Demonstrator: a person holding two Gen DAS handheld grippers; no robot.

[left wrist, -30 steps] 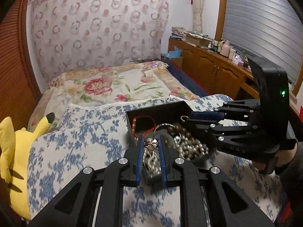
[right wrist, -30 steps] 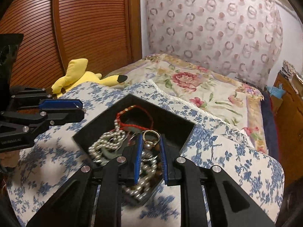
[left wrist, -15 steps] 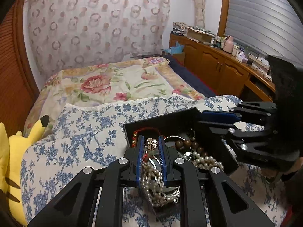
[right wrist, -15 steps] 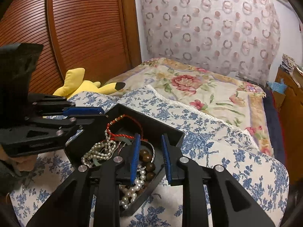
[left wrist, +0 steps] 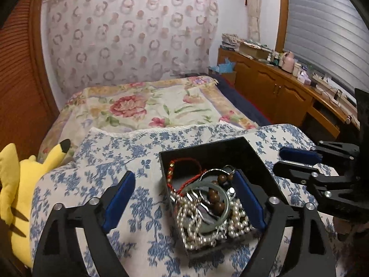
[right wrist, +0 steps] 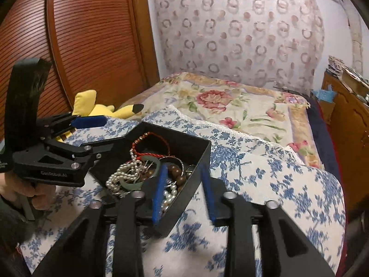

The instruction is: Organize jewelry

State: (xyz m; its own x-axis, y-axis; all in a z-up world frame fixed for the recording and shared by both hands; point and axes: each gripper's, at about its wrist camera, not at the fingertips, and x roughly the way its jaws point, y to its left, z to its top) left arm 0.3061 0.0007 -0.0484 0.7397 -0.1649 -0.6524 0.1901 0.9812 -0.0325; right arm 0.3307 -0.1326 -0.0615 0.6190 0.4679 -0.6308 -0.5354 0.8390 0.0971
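Observation:
A black jewelry box sits on a blue floral pillow. It holds a pearl necklace, a red cord bracelet, brown beads and a green bangle. My left gripper is wide open, its right finger inside the box and its left finger outside. My right gripper is open, straddling the box's near wall, holding nothing.
A yellow plush toy lies at the pillow's left. A floral bedspread stretches behind. A wooden cabinet with clutter stands on the right; a wooden sliding door is on the left.
My left gripper opened wide and let the flower-charm jewelry drop into the box. My right gripper released the gold ring earlier and has opened wider, shifting right across the box wall.

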